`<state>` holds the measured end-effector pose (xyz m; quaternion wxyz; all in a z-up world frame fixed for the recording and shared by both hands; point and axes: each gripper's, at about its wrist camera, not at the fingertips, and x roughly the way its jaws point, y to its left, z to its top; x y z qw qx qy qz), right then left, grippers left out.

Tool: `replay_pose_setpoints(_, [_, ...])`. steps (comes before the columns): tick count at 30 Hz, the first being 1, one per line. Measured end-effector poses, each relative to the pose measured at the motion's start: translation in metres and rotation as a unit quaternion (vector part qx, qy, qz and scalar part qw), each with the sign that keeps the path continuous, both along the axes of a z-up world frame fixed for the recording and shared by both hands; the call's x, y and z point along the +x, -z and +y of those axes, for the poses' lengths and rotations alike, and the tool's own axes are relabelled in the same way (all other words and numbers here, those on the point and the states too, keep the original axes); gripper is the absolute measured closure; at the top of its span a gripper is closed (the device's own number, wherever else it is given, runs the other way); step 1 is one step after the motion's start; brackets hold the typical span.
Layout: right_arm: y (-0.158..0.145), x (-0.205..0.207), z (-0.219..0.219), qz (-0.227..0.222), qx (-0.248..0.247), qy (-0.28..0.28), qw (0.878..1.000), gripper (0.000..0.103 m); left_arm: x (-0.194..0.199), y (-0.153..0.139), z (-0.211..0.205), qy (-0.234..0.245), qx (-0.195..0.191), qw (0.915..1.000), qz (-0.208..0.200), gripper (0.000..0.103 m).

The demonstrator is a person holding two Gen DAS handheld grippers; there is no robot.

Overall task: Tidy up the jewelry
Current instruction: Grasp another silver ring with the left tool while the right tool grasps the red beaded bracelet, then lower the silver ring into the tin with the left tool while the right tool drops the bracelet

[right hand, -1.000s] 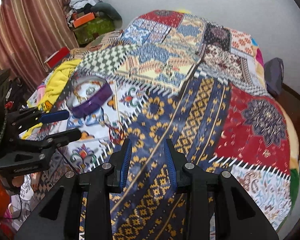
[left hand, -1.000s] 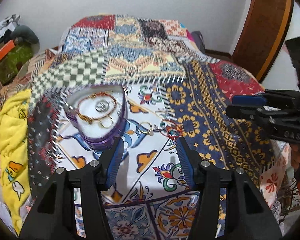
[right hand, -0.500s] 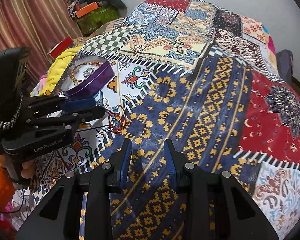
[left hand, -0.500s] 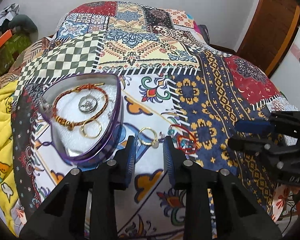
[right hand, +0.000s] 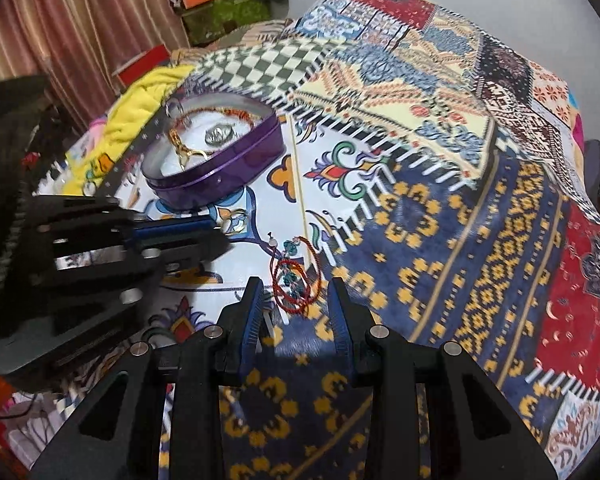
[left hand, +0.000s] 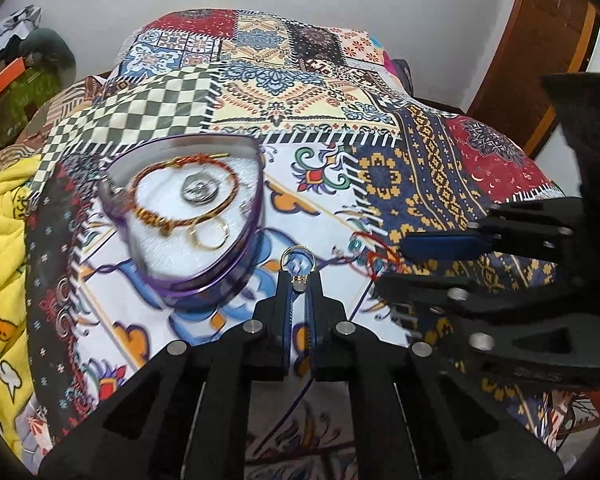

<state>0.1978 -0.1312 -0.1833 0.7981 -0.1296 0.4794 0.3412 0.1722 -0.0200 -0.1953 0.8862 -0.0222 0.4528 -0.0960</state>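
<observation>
Two grippers over the patchwork bedspread. Heart-shaped purple tin already holding bracelet and rings. Right gripper, jaws now spread wider, straddling red cord bracelet on the cloth. Left gripper, wide a second ago, now pinching small gold ring beside the tin. Probably tin-bound next.

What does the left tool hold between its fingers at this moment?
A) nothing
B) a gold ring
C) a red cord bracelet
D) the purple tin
B: the left tool is shut on the gold ring, whose hoop sticks out past the fingertips, beside the purple tin.
</observation>
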Motion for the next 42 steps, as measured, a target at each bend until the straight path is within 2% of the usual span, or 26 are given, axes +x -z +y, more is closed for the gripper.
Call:
replay_pose_setpoints(3, [0.002, 0.000, 0.005, -0.011, -0.002, -0.003, 1.000, 0.073, -0.007, -0.002, 0.006, -0.005, 0.001, 1.0000, -0.001, 0.098])
replay_pose_setpoints(7, [0.005, 0.005, 0.003, 0.009, 0.016, 0.005, 1.000, 0.070, -0.014, -0.004, 0.013, -0.014, -0.004, 0.9999, -0.002, 0.098])
replay_pose_setpoints(11, [0.006, 0.001, 0.004, -0.001, 0.015, 0.012, 1.000, 0.074, -0.017, -0.006, 0.013, -0.017, -0.005, 0.9998, -0.005, 0.098])
replay_pose_setpoints(12, [0.006, 0.001, 0.005, -0.006, 0.011, 0.014, 1.000, 0.078, -0.018, -0.007, 0.013, -0.018, -0.005, 0.9998, -0.005, 0.098])
replay_pose_setpoints(13, [0.006, 0.000, 0.006, -0.010, 0.006, 0.014, 1.000, 0.089, -0.019, -0.008, 0.012, -0.018, -0.006, 0.9998, -0.006, 0.098])
replay_pose_setpoints(14, [0.005, 0.000, 0.007, -0.011, 0.002, 0.012, 1.000, 0.094, -0.021, -0.010, 0.012, -0.018, -0.006, 0.9998, -0.007, 0.098])
replay_pose_setpoints(20, [0.000, -0.001, 0.005, -0.007, -0.001, 0.023, 1.000, 0.095, -0.031, -0.024, 0.011, -0.018, 0.001, 0.9996, -0.023, 0.098])
replay_pose_setpoints(26, [-0.025, -0.010, -0.004, -0.031, 0.020, 0.035, 0.999, 0.095, -0.042, -0.041, 0.019, -0.030, 0.002, 0.9988, -0.039, 0.098])
replay_pose_setpoints(31, [-0.053, -0.017, -0.005, -0.068, 0.033, 0.038, 0.996, 0.095, -0.049, -0.056, 0.026, -0.038, 0.001, 0.9978, -0.054, 0.098])
replay_pose_setpoints(42, [-0.093, -0.030, 0.012, -0.111, 0.069, 0.018, 0.991, 0.095, -0.056, -0.086, 0.042, -0.054, 0.010, 0.9941, -0.093, 0.098])
